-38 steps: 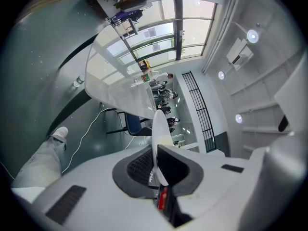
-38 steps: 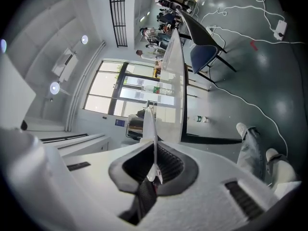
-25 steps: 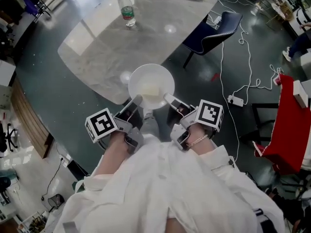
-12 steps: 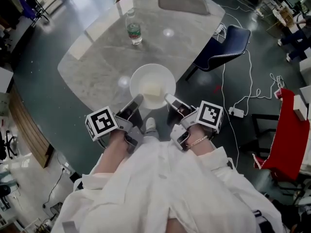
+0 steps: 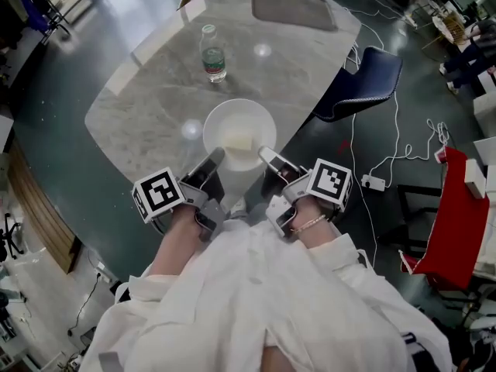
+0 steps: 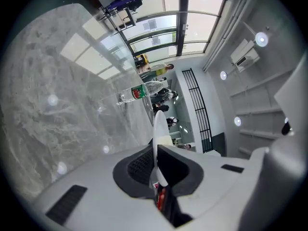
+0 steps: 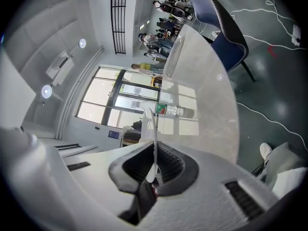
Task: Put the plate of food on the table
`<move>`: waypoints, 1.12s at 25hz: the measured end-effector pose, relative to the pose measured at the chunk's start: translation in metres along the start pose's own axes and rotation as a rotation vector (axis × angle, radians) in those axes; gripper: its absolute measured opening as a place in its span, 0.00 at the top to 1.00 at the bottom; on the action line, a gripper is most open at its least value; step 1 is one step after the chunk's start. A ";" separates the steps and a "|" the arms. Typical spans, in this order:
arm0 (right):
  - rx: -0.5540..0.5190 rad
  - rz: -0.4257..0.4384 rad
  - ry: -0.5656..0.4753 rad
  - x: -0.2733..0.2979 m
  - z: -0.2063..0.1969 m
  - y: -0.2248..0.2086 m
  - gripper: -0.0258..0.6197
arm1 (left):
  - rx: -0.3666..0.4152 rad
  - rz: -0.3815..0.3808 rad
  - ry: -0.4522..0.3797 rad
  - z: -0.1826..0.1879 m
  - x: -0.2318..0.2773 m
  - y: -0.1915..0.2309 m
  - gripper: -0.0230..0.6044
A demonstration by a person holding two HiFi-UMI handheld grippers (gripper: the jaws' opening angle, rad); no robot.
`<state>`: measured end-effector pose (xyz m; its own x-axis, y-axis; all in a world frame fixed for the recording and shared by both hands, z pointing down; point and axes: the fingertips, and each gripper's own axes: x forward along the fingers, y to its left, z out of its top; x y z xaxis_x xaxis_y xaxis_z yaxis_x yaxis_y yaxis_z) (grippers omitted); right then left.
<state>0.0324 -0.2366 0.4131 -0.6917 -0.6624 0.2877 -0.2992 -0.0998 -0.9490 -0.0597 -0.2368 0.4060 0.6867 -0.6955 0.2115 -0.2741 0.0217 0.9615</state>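
Observation:
A white plate (image 5: pixel 239 132) with a pale yellow block of food (image 5: pixel 239 141) on it hangs over the near edge of the grey marble table (image 5: pixel 147 107) in the head view. My left gripper (image 5: pixel 218 158) is shut on the plate's near left rim and my right gripper (image 5: pixel 261 154) is shut on its near right rim. In the left gripper view the plate (image 6: pixel 159 134) shows edge-on between the dark pads. The right gripper view likewise shows the plate's thin rim (image 7: pixel 153 129) pinched between the pads.
A clear water bottle (image 5: pixel 212 53) with a green and red label stands on the table beyond the plate, and a grey mat (image 5: pixel 294 8) lies at the far end. A dark blue chair (image 5: pixel 361 84) stands at the table's right side, with white cables (image 5: pixel 387 157) and a red cloth-covered thing (image 5: pixel 459 208) on the floor.
Both grippers have carried the plate forward with the person. The plate, which hung before the table's near edge over the floor, now sits above the tabletop's edge, and the bottle is closer.

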 end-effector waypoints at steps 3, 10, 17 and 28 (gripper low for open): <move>0.013 -0.011 0.009 0.001 0.002 -0.007 0.94 | -0.022 0.014 0.003 -0.002 0.004 0.006 0.93; 0.013 -0.011 0.035 0.005 0.001 -0.009 0.94 | -0.035 0.015 -0.011 -0.002 0.003 0.011 0.93; -0.018 -0.010 0.089 0.009 0.004 -0.001 0.94 | -0.042 0.006 -0.053 0.003 0.001 0.007 0.93; -0.047 -0.003 0.170 0.023 0.023 0.001 0.94 | -0.067 0.015 -0.078 0.012 0.017 0.006 0.93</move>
<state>0.0310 -0.2691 0.4155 -0.7908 -0.5266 0.3120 -0.3293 -0.0636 -0.9421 -0.0583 -0.2571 0.4129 0.6279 -0.7482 0.2142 -0.2364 0.0788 0.9685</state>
